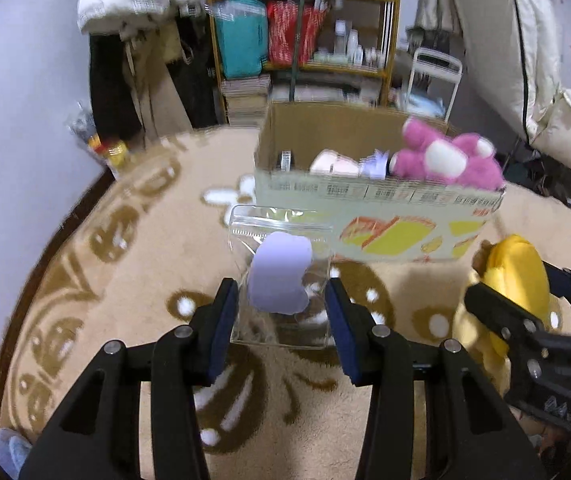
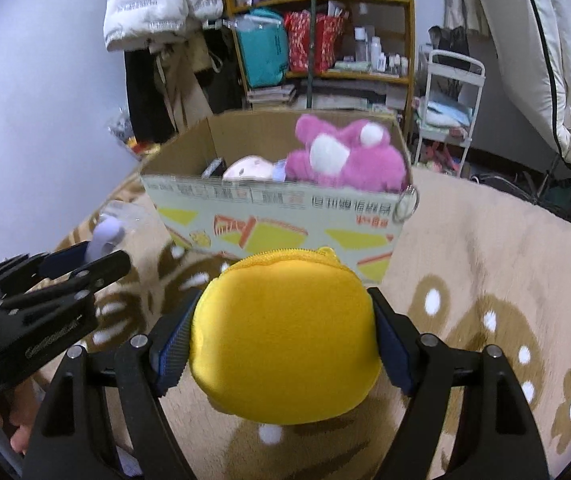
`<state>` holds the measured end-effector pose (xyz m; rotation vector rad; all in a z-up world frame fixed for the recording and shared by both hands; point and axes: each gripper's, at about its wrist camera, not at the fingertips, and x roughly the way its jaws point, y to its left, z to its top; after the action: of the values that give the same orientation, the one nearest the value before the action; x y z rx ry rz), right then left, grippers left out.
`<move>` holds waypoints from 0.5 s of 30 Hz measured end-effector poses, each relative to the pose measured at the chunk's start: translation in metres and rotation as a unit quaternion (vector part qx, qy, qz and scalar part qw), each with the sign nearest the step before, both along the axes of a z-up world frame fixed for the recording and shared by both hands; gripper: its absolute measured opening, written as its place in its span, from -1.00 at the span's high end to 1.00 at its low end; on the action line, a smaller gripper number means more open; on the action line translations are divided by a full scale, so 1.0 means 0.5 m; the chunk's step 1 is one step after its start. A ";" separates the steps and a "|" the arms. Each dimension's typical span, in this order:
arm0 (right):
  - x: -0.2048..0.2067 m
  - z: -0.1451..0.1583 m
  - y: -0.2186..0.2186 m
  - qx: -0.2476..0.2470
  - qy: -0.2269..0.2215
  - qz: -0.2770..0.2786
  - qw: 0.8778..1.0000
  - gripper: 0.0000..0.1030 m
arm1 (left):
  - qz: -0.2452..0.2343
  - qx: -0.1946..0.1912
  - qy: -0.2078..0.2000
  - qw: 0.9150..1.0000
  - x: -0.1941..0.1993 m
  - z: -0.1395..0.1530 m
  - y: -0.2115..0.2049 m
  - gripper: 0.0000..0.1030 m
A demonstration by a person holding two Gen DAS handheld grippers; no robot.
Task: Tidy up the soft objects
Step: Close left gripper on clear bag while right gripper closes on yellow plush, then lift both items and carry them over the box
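Observation:
My left gripper (image 1: 283, 300) is shut on a clear zip bag (image 1: 281, 240) with a lilac soft piece (image 1: 281, 280) inside, held above the rug in front of the box. My right gripper (image 2: 285, 320) is shut on a round yellow plush pouch (image 2: 285, 336), also short of the box; it shows at the right in the left wrist view (image 1: 517, 276). The open cardboard box (image 2: 277, 208) holds a pink plush (image 2: 345, 156) and a pale doll (image 2: 249, 168). The box also shows in the left wrist view (image 1: 377, 196), with the pink plush (image 1: 449, 156).
A beige patterned rug (image 2: 505, 260) covers the floor. Behind the box stand a wooden shelf (image 2: 325, 36) full of bags and bottles, hanging coats (image 2: 153, 0), and a white cart (image 2: 449, 112). Bedding (image 2: 557, 60) lies at the right. The left gripper shows in the right wrist view (image 2: 85, 260).

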<state>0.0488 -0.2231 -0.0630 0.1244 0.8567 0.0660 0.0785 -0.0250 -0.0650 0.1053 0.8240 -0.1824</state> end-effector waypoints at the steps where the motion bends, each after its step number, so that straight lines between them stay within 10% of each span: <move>1: 0.001 0.006 -0.004 0.003 -0.006 -0.002 1.000 -0.62 | 0.001 -0.002 -0.009 1.000 -0.005 0.010 0.002 0.15; 15: 0.043 0.114 -0.036 0.028 -0.100 -0.015 0.994 -0.62 | -0.010 0.001 -0.126 0.992 0.005 0.135 -0.018 0.15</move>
<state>0.0703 -0.2411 -0.0062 0.1802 0.6530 0.0724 0.0812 -0.0339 0.0023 0.1349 0.5714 -0.1828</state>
